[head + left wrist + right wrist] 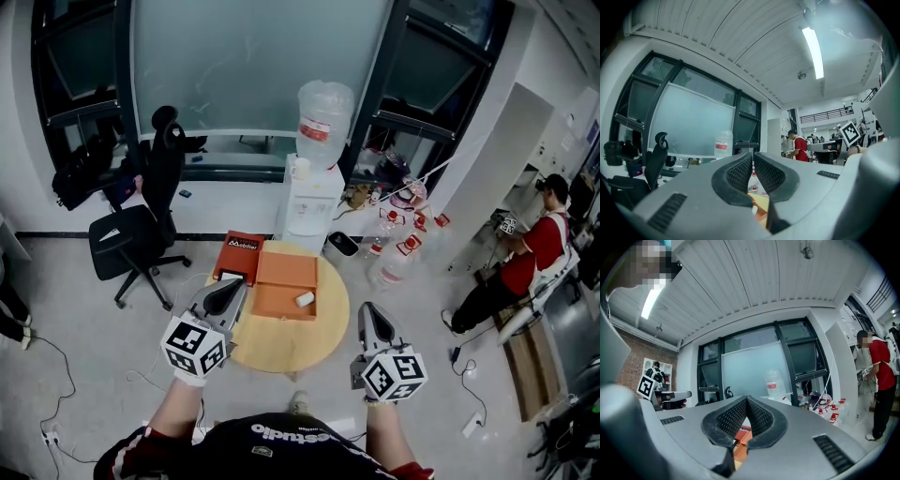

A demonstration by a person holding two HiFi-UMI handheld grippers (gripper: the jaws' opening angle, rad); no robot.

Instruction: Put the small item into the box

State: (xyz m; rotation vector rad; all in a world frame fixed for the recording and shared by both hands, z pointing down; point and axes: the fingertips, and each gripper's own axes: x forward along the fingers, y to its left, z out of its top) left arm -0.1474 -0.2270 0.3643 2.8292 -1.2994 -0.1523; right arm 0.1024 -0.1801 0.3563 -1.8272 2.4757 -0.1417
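Note:
On the round wooden table [281, 349] lies an open orange box [284, 286]. A small white item [305, 299] rests inside it, near its right edge. A red booklet-like lid [240, 255] lies just left of the box. My left gripper [236, 284] hovers at the table's left rim, pointing at the box's left side; in the left gripper view its jaws [753, 161] meet with nothing between them. My right gripper [366, 307] hangs off the table's right rim, and its jaws [746, 401] also meet on nothing. Both are apart from the item.
A white water dispenser [314, 187] stands behind the table. Several red-capped water bottles [403, 246] sit on the floor to its right. A black office chair [141, 230] is at the left. A person in red [534, 253] stands far right. Cables lie on the floor.

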